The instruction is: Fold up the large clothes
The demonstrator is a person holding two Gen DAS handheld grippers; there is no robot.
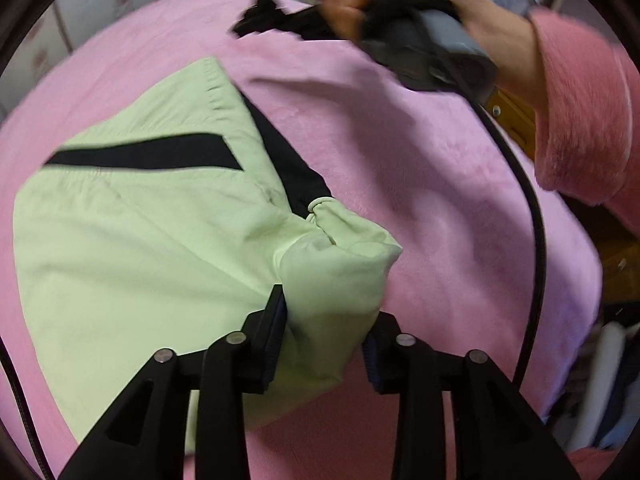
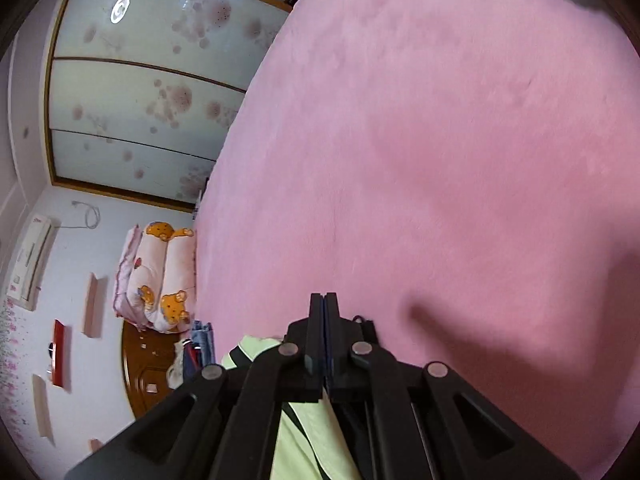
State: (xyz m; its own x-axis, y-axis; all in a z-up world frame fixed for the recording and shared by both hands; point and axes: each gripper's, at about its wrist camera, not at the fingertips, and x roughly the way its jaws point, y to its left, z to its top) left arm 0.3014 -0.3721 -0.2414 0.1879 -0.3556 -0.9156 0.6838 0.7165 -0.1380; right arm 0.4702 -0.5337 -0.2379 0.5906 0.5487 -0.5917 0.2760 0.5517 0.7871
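Observation:
A light green garment with black stripes (image 1: 152,240) lies on the pink bed cover (image 1: 420,160). Its bunched cuff end (image 1: 340,264) sits between the fingers of my left gripper (image 1: 324,344), whose jaws stand apart around the cloth, not clamped. The right gripper (image 1: 280,12), held in a hand, is up at the far edge of the left wrist view, blurred. In the right wrist view my right gripper (image 2: 324,320) has its jaws pressed together with nothing between the tips; the green garment (image 2: 304,432) shows below it, behind the fingers.
The person's pink fuzzy sleeve (image 1: 588,120) and a black cable (image 1: 532,216) cross the right side. A wardrobe with flowered sliding doors (image 2: 140,92), a patterned pillow (image 2: 160,276) and a wooden cabinet (image 2: 148,372) stand beyond the bed edge.

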